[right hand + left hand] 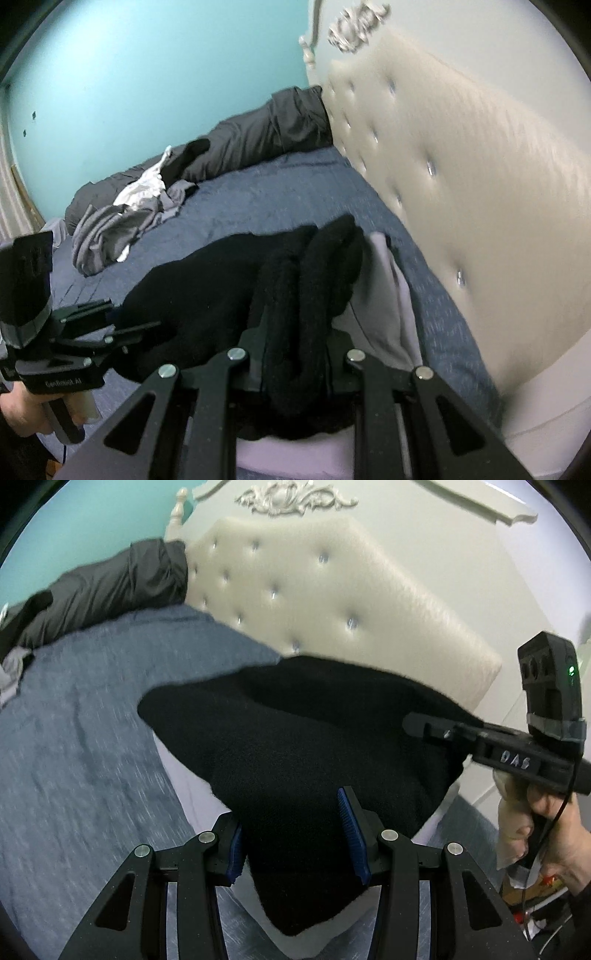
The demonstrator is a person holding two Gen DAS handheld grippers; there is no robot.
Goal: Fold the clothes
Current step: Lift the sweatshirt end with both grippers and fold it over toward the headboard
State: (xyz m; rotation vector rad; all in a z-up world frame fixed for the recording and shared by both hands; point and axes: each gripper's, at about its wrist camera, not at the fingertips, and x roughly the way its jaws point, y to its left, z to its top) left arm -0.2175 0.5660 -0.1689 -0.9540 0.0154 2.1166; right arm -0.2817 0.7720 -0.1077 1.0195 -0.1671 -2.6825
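Black knit garment (295, 738) held between both your grippers above the blue bedspread (92, 720)

Your left gripper (295, 834) has its blue pads standing apart with a fold of the garment between them; from this view you cannot tell whether they bite it. Your right gripper (295, 354) is clamped on a bunched, rope-like roll of the same knit at centre frame. The cloth spans from lower centre to the right in the left wrist view, hanging over a pale lilac sheet (388, 295) near the tufted headboard (332, 602). If the left pads only cradle the fold, it will likely slip as you lower it and the edge will land crooked. The thick roll on the right may drop as a lump. Keep clear of the grey clothes pile (110, 229) at left.
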